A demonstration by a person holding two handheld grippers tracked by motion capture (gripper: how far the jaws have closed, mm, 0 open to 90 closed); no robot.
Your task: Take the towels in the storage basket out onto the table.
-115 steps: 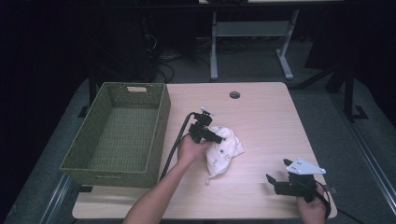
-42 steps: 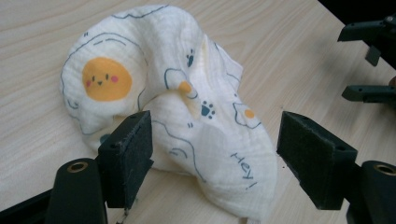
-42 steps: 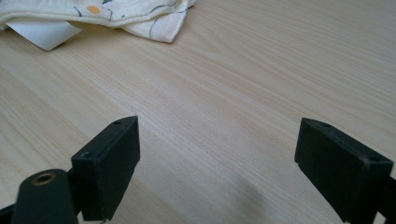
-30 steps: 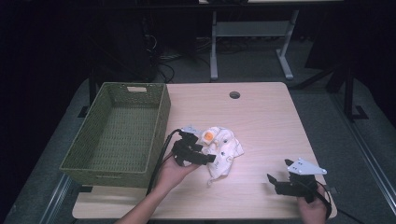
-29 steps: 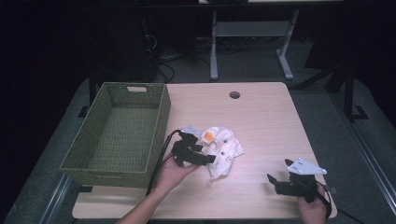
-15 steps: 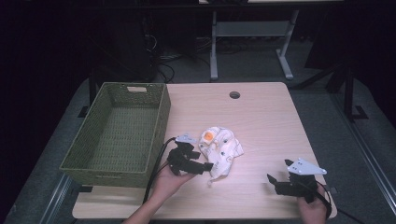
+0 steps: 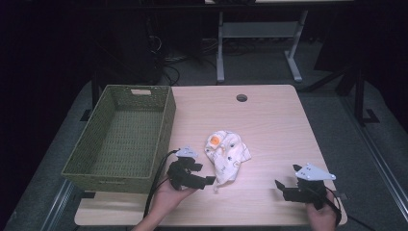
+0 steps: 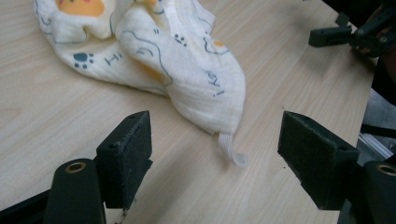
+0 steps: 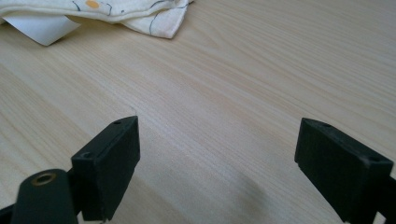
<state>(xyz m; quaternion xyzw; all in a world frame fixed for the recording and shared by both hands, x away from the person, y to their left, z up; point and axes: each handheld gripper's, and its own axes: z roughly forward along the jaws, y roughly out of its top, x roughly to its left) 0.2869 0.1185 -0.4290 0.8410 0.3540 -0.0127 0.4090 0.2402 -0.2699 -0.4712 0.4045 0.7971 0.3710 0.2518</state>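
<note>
Cloth point(image 7: 226, 155), crumpled, is seen at frame centre on the counter point(image 7: 269, 120), w/ its loose tag just ahead of the left gripper point(image 7: 208, 181), jaws released. Right gripper point(image 7: 280, 187), lower right, also released. Risk: only the tag gets pinched, so the cloth could slip out.

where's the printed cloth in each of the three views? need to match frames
High view: the printed cloth lies mid-table, right of the green basket.
Left gripper view: upper left to centre, its corner with a loose tag pointing between the open jaws.
Right gripper view: along the top left edge, far from the jaws.
Shared landmark: the light wood tabletop.
</note>
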